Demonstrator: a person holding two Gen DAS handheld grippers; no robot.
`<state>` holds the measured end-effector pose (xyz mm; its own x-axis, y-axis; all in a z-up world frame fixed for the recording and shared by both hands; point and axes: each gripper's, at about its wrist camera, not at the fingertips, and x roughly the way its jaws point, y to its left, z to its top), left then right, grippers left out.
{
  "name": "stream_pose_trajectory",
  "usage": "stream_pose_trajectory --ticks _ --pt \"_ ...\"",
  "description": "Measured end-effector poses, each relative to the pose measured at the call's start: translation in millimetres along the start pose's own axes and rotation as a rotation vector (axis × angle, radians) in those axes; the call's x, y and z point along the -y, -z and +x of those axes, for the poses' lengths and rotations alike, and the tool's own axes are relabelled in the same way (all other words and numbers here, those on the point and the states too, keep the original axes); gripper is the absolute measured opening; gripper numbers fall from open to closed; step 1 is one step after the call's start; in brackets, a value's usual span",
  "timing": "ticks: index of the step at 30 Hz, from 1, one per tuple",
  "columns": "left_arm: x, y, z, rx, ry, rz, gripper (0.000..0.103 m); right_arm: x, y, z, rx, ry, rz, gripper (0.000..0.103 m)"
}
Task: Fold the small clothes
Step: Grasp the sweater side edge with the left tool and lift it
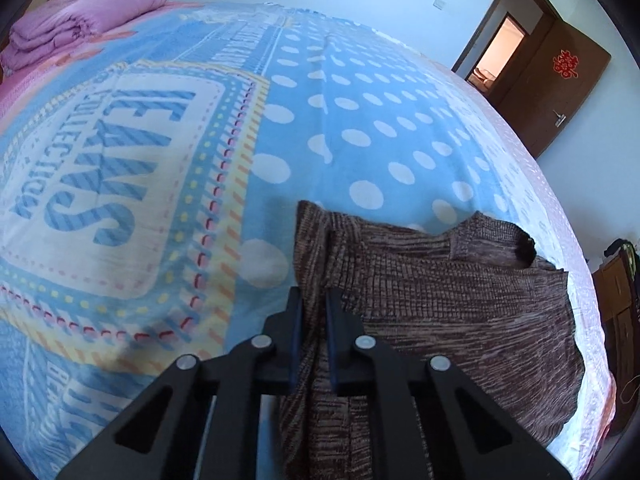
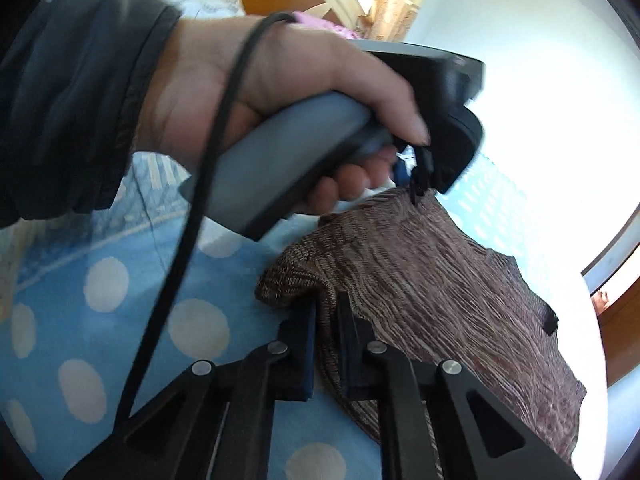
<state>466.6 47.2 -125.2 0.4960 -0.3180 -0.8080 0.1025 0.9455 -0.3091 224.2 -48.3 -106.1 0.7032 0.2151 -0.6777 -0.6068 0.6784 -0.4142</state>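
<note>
Left wrist view: the left gripper point(image 1: 314, 300) is clamped on a bunched fold of a brown knitted sweater point(image 1: 440, 300), which lies on a bed sheet point(image 1: 340, 140) (blue with white dots) near the bed's edge; a folded pink quilt point(image 1: 80, 20) sits at the far corner, a brown door point(image 1: 560, 80) beyond. Right wrist view: the right gripper point(image 2: 326, 312) pinches another edge of the sweater point(image 2: 420, 280), while the person's left hand point(image 2: 260, 80), in a dark sleeve point(image 2: 72, 100), grips the other tool's grey handle point(image 2: 288, 152).
</note>
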Motion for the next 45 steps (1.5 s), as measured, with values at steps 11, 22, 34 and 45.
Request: stream_pose_trajectory --ticks 11,22,34,45 --pt "11.7 -11.3 -34.7 0.038 0.065 -0.051 0.011 38.9 12.6 -32.7 0.067 -0.04 0.158 0.007" --pt "61.2 -20.1 -63.7 0.095 0.136 -0.025 0.01 79.4 29.3 -69.5 0.104 -0.094 0.339 0.006" --pt "124.3 -27.1 -81.9 0.136 0.17 0.032 0.01 123.4 60.0 -95.8 0.156 -0.109 0.492 0.005" --pt "171.8 -31.8 -65.0 0.12 0.225 0.039 0.01 165.8 93.6 -118.6 0.152 -0.102 0.624 0.004"
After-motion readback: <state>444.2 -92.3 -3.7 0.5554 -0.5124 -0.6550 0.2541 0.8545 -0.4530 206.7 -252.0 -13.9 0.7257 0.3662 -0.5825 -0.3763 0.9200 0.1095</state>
